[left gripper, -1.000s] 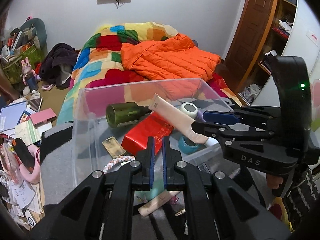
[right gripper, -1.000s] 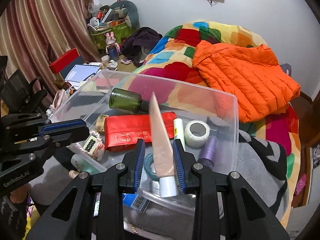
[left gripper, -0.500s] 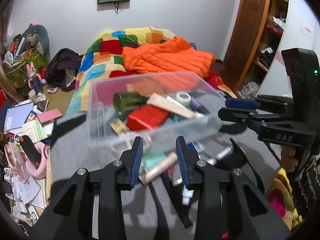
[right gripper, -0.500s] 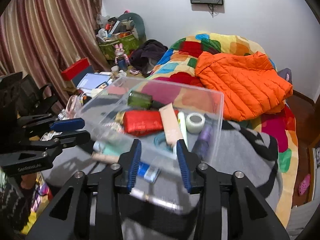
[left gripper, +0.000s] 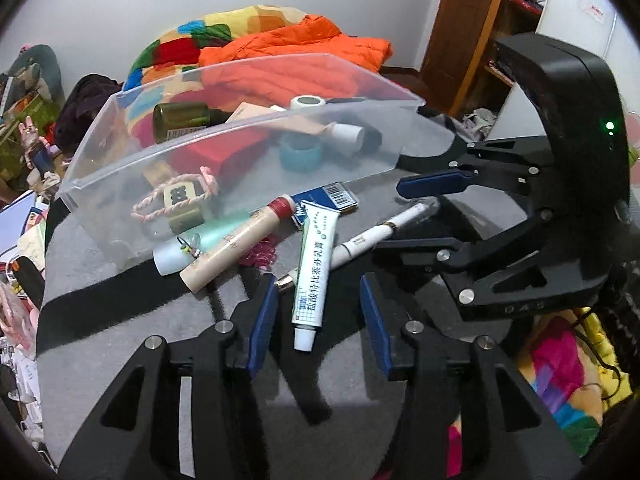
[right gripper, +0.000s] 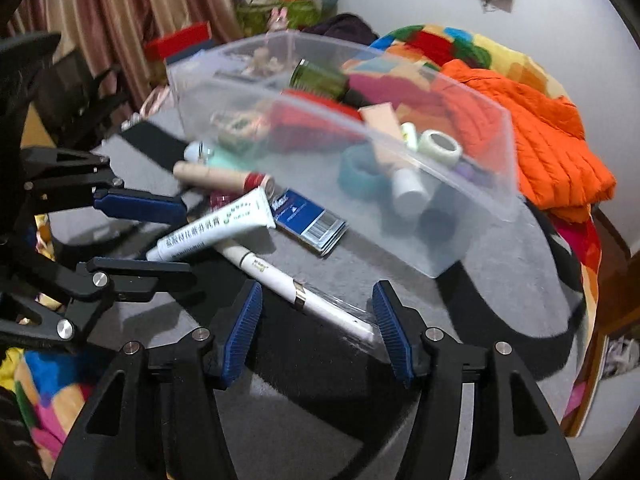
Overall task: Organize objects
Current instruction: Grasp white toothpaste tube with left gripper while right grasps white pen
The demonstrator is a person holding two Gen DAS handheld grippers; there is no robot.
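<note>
A clear plastic bin [left gripper: 120, 152] [right gripper: 472, 240] sits on a grey cloth and holds a green bottle [left gripper: 180, 120], a red pouch, tape rolls and a beige tube. In front of it lie a white ointment tube [left gripper: 316, 264] [right gripper: 212, 228], a white pen [left gripper: 372, 240] [right gripper: 288, 284], a beige tube with a red cap [left gripper: 236, 248] and a blue card [left gripper: 328, 196] [right gripper: 308, 216]. My left gripper [left gripper: 318, 312] is open, its fingers either side of the ointment tube. My right gripper [right gripper: 316, 320] is open around the white pen.
A bed with a patchwork quilt and an orange jacket [left gripper: 304, 40] lies behind the bin. Clutter, books and bags [left gripper: 24, 216] cover the floor at left. A wooden door and shelves [left gripper: 500, 32] stand at right. Curtains [right gripper: 100, 12] hang in the right wrist view.
The right gripper let go of the beige tube, which now lies in the bin. Both grippers pulled back, lowered toward the items in front of the bin, and opened wide.
</note>
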